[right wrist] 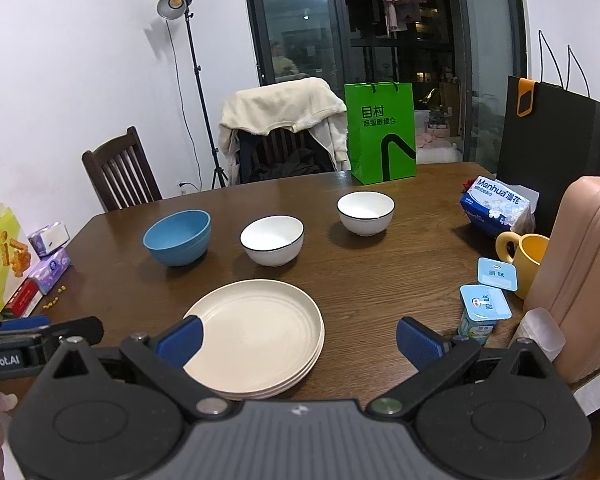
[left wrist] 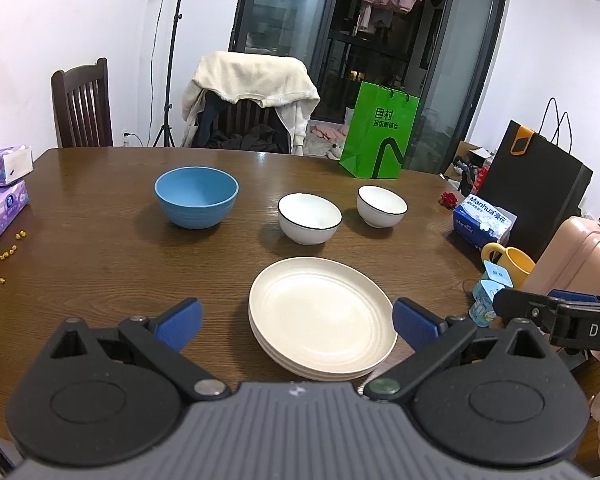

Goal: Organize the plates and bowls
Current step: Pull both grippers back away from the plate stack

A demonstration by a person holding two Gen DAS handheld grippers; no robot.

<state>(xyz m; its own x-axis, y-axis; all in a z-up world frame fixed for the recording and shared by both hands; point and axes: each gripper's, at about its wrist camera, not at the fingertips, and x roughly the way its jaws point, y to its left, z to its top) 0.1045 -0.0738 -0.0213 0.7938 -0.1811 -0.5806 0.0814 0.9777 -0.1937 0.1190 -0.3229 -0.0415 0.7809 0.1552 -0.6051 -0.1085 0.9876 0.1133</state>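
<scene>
ok so my left gripper [left wrist: 296, 326] wide open, right gripper [right wrist: 298, 338] same, both holding nothing. Cream plate stack [left wrist: 320, 316] sits near table [left wrist: 100, 220] edge; blue bowl [left wrist: 196, 196], two white bowls [left wrist: 309, 218] [left wrist: 381, 205] behind.

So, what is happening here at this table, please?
A person holds two tongs over a wooden table, sorting dishes. The left tongs and the right tongs are both open and hold nothing. Just ahead of them lies a stack of cream plates. Further back stand a blue bowl and two white bowls, each apart and not stacked.
</scene>
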